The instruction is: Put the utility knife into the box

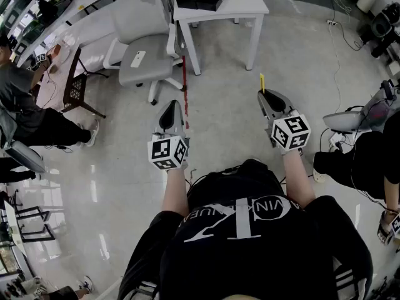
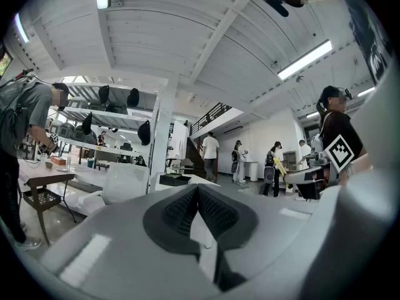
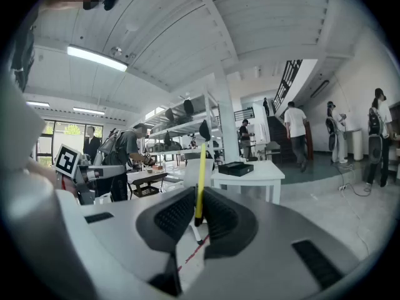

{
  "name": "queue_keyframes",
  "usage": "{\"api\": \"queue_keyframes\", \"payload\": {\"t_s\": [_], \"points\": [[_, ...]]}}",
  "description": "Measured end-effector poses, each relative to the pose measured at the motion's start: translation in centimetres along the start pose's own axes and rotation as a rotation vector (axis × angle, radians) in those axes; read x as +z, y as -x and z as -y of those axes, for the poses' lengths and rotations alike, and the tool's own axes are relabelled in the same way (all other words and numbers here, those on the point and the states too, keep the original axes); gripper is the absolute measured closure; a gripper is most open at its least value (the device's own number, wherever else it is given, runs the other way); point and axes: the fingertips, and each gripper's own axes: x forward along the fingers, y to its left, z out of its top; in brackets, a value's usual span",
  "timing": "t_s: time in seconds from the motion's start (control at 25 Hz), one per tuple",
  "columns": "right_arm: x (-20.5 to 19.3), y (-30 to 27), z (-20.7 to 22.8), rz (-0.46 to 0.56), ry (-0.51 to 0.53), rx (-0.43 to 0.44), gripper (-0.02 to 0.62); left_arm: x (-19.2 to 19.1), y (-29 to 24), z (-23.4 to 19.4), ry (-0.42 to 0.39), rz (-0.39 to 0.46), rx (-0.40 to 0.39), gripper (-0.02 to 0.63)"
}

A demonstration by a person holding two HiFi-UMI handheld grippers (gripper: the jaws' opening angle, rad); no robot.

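The right gripper [image 3: 197,200] had its jaws clamped on the yellow utility knife [image 3: 200,174], which stood upright between the ribbed pads [image 3: 175,216] and rose above them. Beyond, a black box [image 3: 236,167] lay on a white table [image 3: 256,175], and people [image 3: 295,129] stood near a staircase [image 3: 277,136].

A white table [image 1: 240,8] stands on pale glossy floor [image 1: 125,167] at the top of the head view, with a grey office chair [image 1: 145,49] just to its left. 1 small white item [image 1: 137,59] lies on the chair seat. A dark wooden side table [image 1: 78,89] stands left of the chair, near a person in a grey shirt [image 1: 25,105]. A red floor line [image 1: 184,92] runs beside the table leg. In the right gripper view a staircase [image 3: 294,74] rises behind a person in a white shirt [image 3: 294,130]
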Motion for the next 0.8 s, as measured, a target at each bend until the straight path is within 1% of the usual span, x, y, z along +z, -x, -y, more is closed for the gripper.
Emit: {"api": "queue_keyframes", "payload": {"t_s": [0.24, 0.36, 0.52, 0.68, 0.8], "points": [[0.1, -0.5, 0.4, 0.016, 0.003, -0.001, 0.543, -0.1, -0.4, -0.7, 0.011, 0.006, 0.021, 0.594], [-0.1, -0.6, 0.1, 0.013, 0.003, -0.002, 0.545, -0.6, -0.3, -0.8, 0.02, 0.0, 0.017, 0.595], [-0.7, -0.5, -0.1, -0.007, 0.009, -0.005, 0.543, -1.6, -0.4, -0.9, 0.055, -0.01, 0.009, 0.595], [-0.9, -0.6, 1.1, -0.011, -0.017, -0.033, 0.544, -2.1, -1.5, -1.3, 0.076, -0.021, 0.01, 0.594], [-0.5, -1.4, 2.2, -0.004, -0.021, -0.049, 0.543, -1.9, -2.9, -1.6, 0.076, -0.019, 0.003, 0.595]]}}
